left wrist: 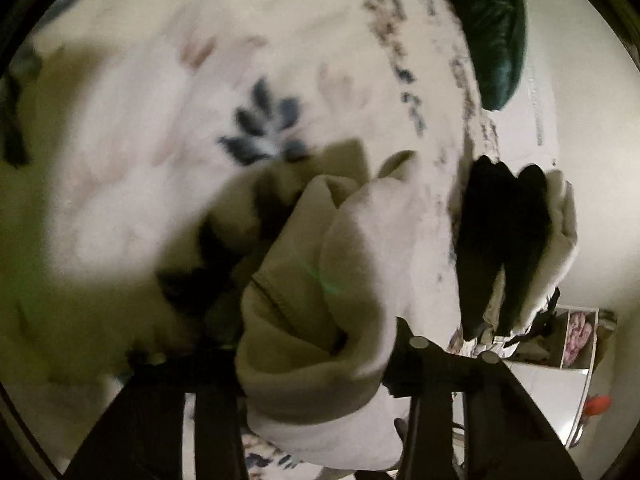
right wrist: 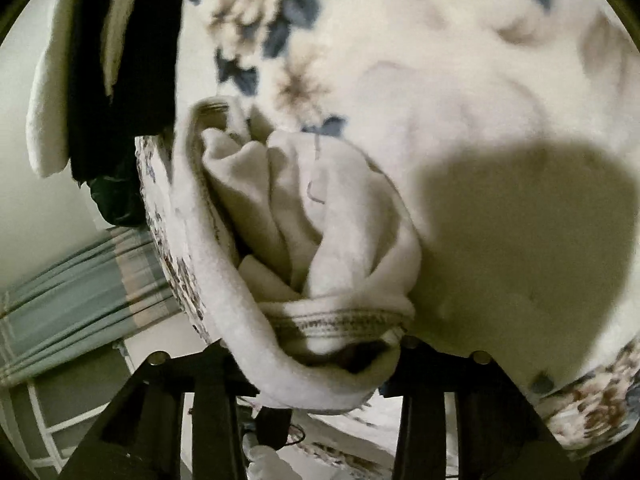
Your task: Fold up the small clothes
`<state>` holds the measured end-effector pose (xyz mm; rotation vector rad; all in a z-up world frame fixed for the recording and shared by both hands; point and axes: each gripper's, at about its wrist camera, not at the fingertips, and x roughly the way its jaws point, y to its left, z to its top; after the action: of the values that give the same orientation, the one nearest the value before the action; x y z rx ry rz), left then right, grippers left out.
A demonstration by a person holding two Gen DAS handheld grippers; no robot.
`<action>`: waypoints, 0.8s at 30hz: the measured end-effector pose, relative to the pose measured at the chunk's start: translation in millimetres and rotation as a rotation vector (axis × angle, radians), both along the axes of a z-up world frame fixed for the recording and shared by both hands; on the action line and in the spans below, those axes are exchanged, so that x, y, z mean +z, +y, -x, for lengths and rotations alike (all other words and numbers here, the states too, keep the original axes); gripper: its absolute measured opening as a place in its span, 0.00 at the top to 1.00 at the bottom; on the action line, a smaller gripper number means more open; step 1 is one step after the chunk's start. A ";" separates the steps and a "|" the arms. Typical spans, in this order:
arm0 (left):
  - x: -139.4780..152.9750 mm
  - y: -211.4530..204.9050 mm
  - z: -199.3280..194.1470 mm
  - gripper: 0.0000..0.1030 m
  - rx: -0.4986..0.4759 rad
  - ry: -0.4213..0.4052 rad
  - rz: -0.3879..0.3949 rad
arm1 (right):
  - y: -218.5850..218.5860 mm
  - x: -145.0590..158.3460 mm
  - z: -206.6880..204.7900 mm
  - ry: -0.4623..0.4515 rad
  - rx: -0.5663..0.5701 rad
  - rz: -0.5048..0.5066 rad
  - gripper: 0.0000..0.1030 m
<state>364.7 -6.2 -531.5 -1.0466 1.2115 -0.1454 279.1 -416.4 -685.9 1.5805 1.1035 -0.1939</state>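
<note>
A small cream fleece garment [left wrist: 320, 264] is bunched up over a white bedspread with blue and brown flowers [left wrist: 192, 80]. My left gripper [left wrist: 316, 360] is shut on a thick fold of it, and the cloth fills the gap between the black fingers [left wrist: 424, 352]. In the right wrist view the same garment [right wrist: 288, 208] hangs in folds, its stitched hem [right wrist: 340, 324] lying across the jaws. My right gripper [right wrist: 316, 356] is shut on that hem. The fingertips of both grippers are hidden by cloth.
A stack of folded black and white clothes [left wrist: 508, 240] [right wrist: 100, 80] lies at the bed's edge. A dark green cushion [left wrist: 492, 32] sits farther back. Beyond the edge are a striped blue-grey cloth [right wrist: 80, 272], a shelf [left wrist: 576, 336] and a red object [left wrist: 598, 404].
</note>
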 end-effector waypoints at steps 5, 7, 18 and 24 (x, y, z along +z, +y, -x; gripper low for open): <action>30.6 -6.0 2.1 0.70 -0.032 -0.072 -0.029 | -1.2 31.8 -9.0 -0.044 0.037 0.057 0.66; 41.7 -8.7 2.2 0.70 -0.037 -0.096 -0.035 | -2.6 43.0 -13.3 -0.069 0.051 0.066 0.67; 125.0 -47.4 -25.4 0.71 -0.056 -0.238 0.036 | -29.5 129.1 -43.7 -0.203 0.120 0.154 0.68; 192.7 -87.9 -67.1 0.71 -0.100 -0.352 0.060 | -66.7 203.9 -78.3 -0.307 0.124 0.200 0.68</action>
<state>431.8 -94.0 -338.8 -0.9646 0.9434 -0.4278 357.4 -483.0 -482.0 1.3085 0.9078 0.0226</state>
